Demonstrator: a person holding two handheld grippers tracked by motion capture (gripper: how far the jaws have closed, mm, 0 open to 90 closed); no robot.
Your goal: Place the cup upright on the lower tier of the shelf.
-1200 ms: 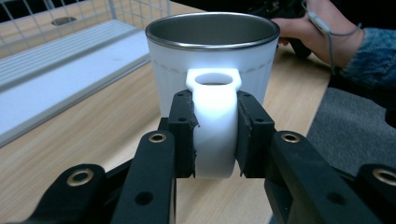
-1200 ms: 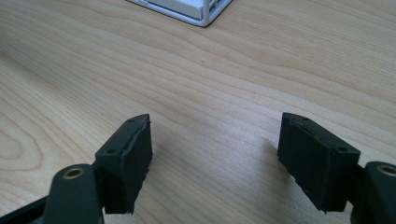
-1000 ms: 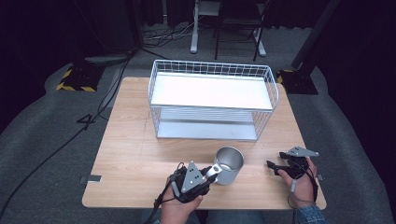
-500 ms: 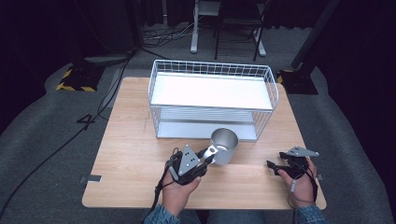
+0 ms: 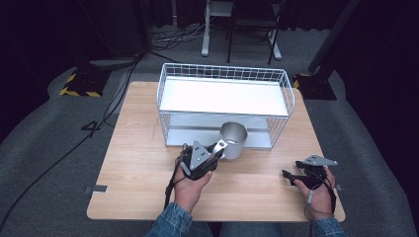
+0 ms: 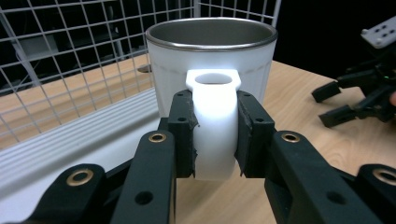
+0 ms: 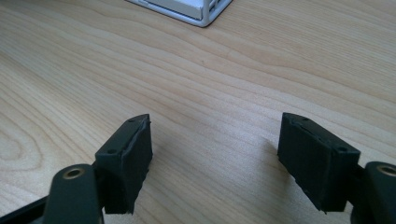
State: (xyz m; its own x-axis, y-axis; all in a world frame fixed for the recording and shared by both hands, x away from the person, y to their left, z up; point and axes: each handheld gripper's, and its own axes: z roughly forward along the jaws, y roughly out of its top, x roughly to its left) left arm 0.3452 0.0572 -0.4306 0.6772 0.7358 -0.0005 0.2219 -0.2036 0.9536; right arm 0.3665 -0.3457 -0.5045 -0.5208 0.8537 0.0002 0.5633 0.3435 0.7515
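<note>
A white mug (image 5: 233, 140) with a steel-coloured inside hangs upright just in front of the wire rack (image 5: 225, 74). My left gripper (image 5: 217, 149) is shut on its handle. In the left gripper view the two black pads (image 6: 183, 135) press both sides of the white handle of the mug (image 6: 212, 70). My right gripper (image 5: 287, 177) rests at the table's front right, held by a hand, its jaws wide apart. In the right gripper view my right gripper (image 7: 215, 161) has only bare wood between its fingers (image 7: 128, 161).
The two-tier white wire rack stands at the back middle of the wooden table (image 5: 138, 163), its lower shelf (image 5: 197, 136) close behind the mug. The left gripper view shows its wire grid (image 6: 70, 51) on the left and the other gripper (image 6: 359, 93) at the right. Cables lie on the floor beyond.
My left hand has carried the mug away from the front edge toward the rack and a little leftward. The right gripper has stayed put.
</note>
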